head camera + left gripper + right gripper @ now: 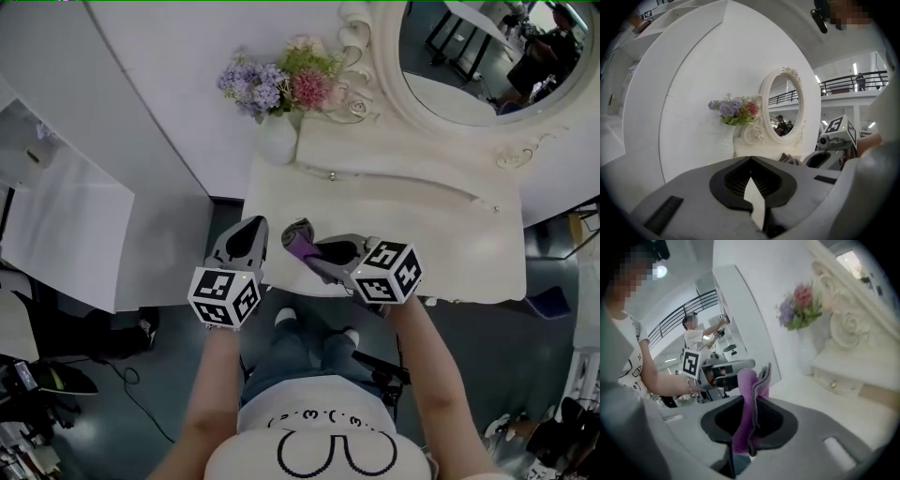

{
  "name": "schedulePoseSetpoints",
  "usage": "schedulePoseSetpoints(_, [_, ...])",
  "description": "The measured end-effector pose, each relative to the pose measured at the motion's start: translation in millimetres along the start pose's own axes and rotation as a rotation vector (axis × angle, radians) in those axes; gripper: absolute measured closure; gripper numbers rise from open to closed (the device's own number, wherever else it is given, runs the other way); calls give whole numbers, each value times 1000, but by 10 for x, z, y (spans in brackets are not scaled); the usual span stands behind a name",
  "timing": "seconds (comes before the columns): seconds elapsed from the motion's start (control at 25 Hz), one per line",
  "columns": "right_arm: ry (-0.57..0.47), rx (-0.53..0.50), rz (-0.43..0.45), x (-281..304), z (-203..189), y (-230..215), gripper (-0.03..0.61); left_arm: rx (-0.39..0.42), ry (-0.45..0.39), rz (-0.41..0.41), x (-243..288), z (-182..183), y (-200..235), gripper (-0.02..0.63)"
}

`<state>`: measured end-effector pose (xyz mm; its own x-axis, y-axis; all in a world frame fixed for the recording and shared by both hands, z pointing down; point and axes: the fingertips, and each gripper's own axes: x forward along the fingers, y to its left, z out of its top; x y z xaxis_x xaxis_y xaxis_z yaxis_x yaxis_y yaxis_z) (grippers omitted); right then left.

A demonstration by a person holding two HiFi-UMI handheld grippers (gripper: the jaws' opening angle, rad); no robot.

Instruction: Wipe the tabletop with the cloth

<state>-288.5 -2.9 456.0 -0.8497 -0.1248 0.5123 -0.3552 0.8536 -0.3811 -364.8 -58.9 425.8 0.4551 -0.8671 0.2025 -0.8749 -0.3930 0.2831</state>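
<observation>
While both grippers hang over the near-left edge of the cream-white dressing-table top [441, 239], I see the R gripper [314, 253] clamped on a folded purple microfibre cloth [744, 399]. The cloth is over the top; can't tell if touching. L gripper [246, 240]: jaws together, nothing betw. them. White vase w/ lilac-pink flowers [277, 139] at back-left corner.

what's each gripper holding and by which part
The right gripper pinches the purple cloth along its folded body, one end sticking past the tips. The left gripper is shut on nothing.
</observation>
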Motion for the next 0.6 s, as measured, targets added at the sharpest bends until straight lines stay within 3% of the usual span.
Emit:
schedulePoseSetpoints(0.24, [-315,-61,-293,-1272,199,-263,508,86,-62,-52,161,255,-719,615])
schedulePoseSetpoints(0.44, [-445,-128,-508,-2174,73,-277,508,193,-112,-102,274,422,-1355,615])
schedulePoseSetpoints(0.6, [-544,-160,-632,-2694,2,-240,508,222,-188,-122,304,586,-1761,615])
